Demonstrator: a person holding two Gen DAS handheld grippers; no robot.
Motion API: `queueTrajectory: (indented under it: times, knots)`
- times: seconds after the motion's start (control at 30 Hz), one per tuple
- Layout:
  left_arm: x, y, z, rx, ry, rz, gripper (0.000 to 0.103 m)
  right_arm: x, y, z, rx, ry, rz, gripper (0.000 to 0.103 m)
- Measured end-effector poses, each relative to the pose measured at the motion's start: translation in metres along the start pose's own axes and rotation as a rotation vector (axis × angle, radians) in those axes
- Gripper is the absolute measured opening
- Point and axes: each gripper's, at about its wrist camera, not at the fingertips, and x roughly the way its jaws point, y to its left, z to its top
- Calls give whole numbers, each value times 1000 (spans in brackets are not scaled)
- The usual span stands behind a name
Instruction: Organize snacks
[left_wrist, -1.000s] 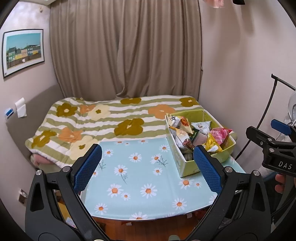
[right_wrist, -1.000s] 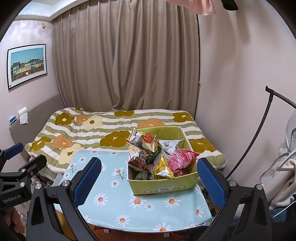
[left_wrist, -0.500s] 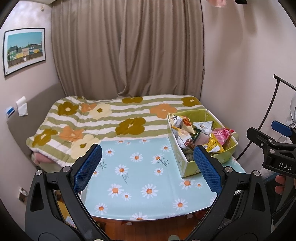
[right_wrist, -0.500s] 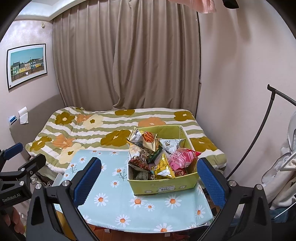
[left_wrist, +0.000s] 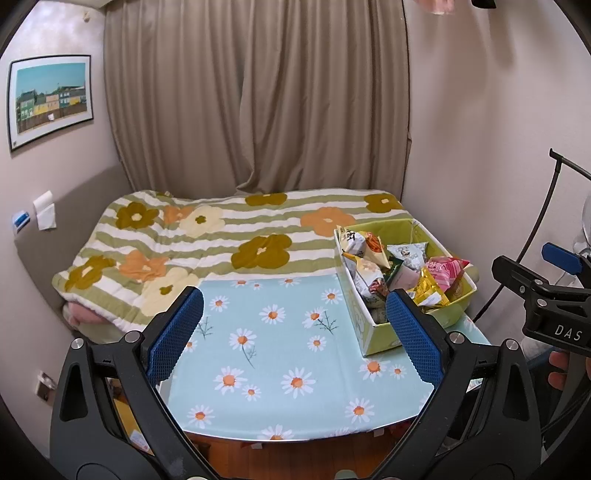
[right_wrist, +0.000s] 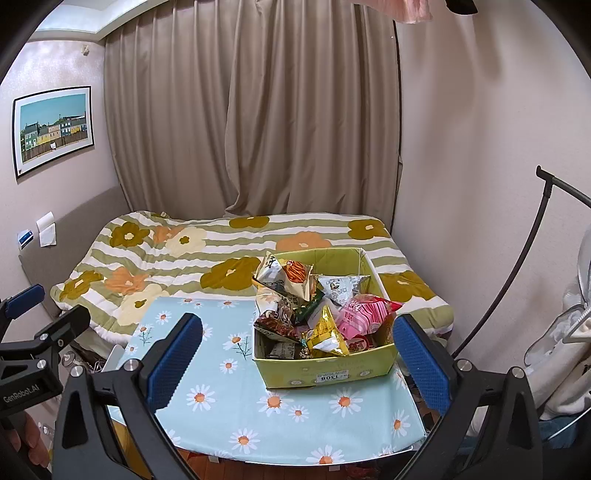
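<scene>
A yellow-green cardboard box (right_wrist: 325, 369) full of several snack bags stands on the right part of a table with a light-blue daisy cloth (right_wrist: 221, 398). On top lie a pink bag (right_wrist: 364, 314), a gold bag (right_wrist: 327, 330) and an orange-and-white bag (right_wrist: 291, 275). The box also shows in the left wrist view (left_wrist: 373, 332), at the table's right. My left gripper (left_wrist: 293, 332) is open and empty above the table's front. My right gripper (right_wrist: 297, 356) is open and empty, held in front of the box.
A bed with a striped flower blanket (left_wrist: 221, 236) lies behind the table, below beige curtains (left_wrist: 258, 92). A black curved stand (right_wrist: 517, 295) and hanging clothes (right_wrist: 569, 350) are at the right. A picture (left_wrist: 48, 99) hangs on the left wall.
Both grippers have shifted slightly; the table and box sit a little further right and lower in the views. Both stay open and empty.
</scene>
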Motion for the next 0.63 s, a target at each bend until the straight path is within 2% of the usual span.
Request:
queueTrajectory:
  times: [0.37,0.5,0.63]
  knots:
    - [2,-7,0,22,-44,24,99,1,1,0,2,4,3,102]
    - [9,-11,0,25,-62,29,103,3,5,-4,1,19,11,102]
    - [22,-15,-1,28,-44,21,103,10,9,-7,-5,47,20,102]
